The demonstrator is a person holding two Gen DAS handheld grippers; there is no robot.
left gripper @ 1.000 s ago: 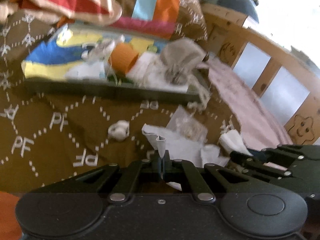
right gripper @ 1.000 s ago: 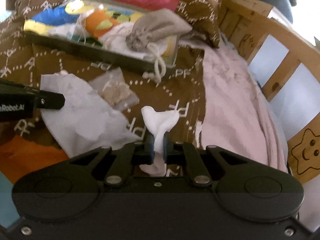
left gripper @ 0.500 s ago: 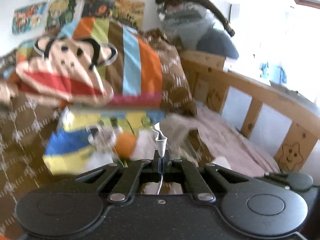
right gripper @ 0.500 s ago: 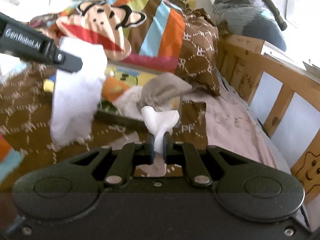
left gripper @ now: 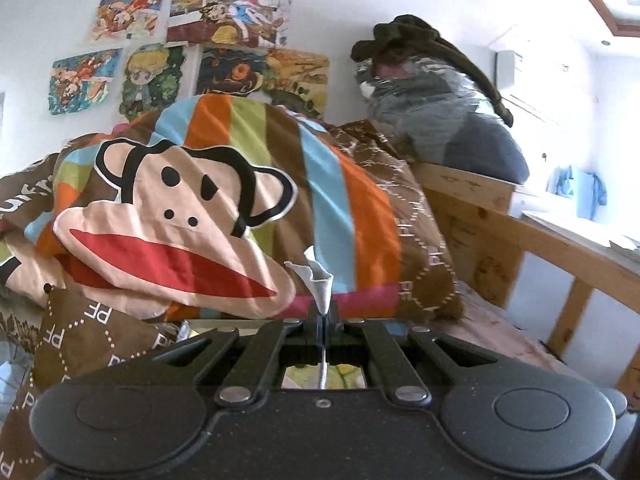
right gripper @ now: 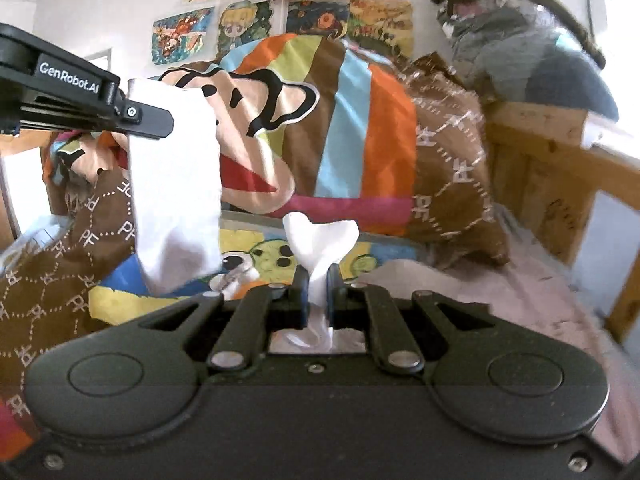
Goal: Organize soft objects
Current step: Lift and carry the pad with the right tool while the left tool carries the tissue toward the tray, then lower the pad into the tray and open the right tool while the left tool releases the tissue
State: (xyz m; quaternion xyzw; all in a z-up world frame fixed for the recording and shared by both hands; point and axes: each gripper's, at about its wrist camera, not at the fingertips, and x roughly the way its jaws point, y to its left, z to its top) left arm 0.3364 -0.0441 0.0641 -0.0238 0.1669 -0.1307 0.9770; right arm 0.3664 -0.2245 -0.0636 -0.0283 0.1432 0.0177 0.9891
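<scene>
A white cloth (right gripper: 176, 200) hangs in the air from my left gripper (right gripper: 168, 122), at the upper left of the right wrist view. In the left wrist view that gripper (left gripper: 322, 316) is shut, and only a small white tip of the cloth (left gripper: 320, 280) sticks up past its pads. My right gripper (right gripper: 318, 280) is shut on a bunched white fold of fabric (right gripper: 320, 236). The gripper body hides whether this fold joins the hanging cloth. Both grippers are held above the bed, pointing at the pillow.
A striped monkey-face pillow (left gripper: 180, 220) leans against the poster wall. Below it lies a colourful tray (right gripper: 248, 256) on the brown patterned blanket (right gripper: 52, 280). A wooden bed rail (left gripper: 560, 248) and a pink sheet (right gripper: 540, 288) are to the right, with a wrapped bundle (left gripper: 440, 112) on the headboard.
Both grippers have risen and tilted up from the blanket, lifting the white cloth off the bed. The views now show the pillow and wall where the bed surface was before.
</scene>
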